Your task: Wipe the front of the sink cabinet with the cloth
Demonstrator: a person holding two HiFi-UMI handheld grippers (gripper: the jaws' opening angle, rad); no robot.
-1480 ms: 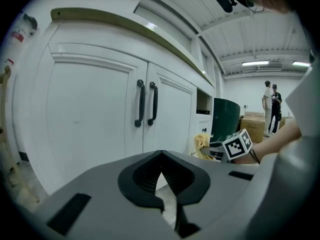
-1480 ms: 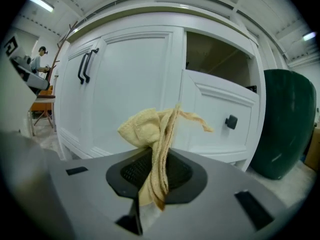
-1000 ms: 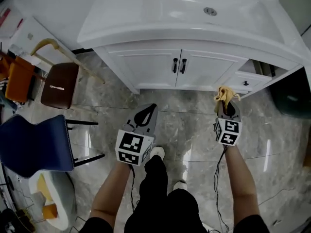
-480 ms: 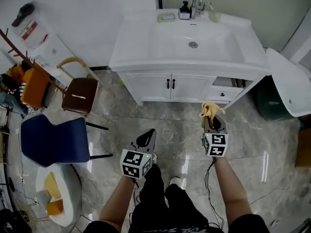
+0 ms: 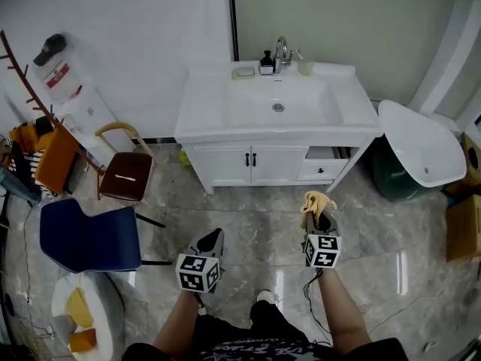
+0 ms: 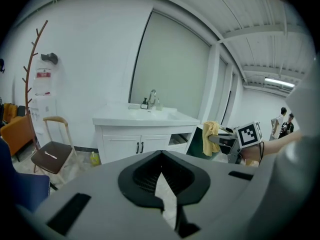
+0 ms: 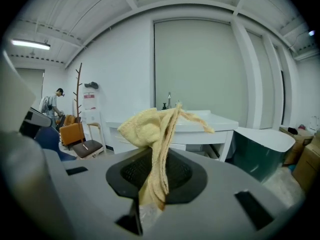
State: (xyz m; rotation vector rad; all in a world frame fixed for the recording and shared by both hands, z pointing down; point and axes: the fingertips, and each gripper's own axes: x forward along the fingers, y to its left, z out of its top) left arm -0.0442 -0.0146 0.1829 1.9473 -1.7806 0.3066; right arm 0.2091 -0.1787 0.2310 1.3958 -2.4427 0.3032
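The right claw (image 5: pixel 319 215) is clamped tight on the yellow cloth (image 7: pixel 155 134). The cloth's lower end is pinched between the pads, and the rest bunches up above the tips and flops over to one side. Behind the claw sits its marker cube (image 5: pixel 322 250), with the person's forearm behind that. The claw hangs in the air over the grey marble floor (image 5: pixel 248 224).

Level with it, off to its left, is the left claw (image 5: pixel 213 237). Its jaws are drawn together with only a thin sliver of floor showing between them, and they hold nothing. The left gripper view shows the right claw and its cloth off to the right.

Straight ahead of both claws, well apart from them, stands the white sink cabinet (image 5: pixel 252 164). The cloth is not touching it. The two doors are closed, and their black handles (image 5: pixel 250 159) sit side by side at the middle. The drawer (image 5: pixel 325 156), ahead of the right claw, stands partly pulled out.

On the counter (image 5: pixel 210 119) above, behind the basin, are a faucet (image 5: pixel 280 51), a dark soap bottle (image 5: pixel 266 63), a soap dish (image 5: pixel 244 72) and a pale cup (image 5: pixel 305 68).

Further right of the right claw is a dark green bin with a white lid (image 5: pixel 421 141), and beyond it a cardboard box (image 5: pixel 464 228). Left of the left claw stand a brown chair (image 5: pixel 126 175) and, nearer, a blue chair (image 5: pixel 89 237).
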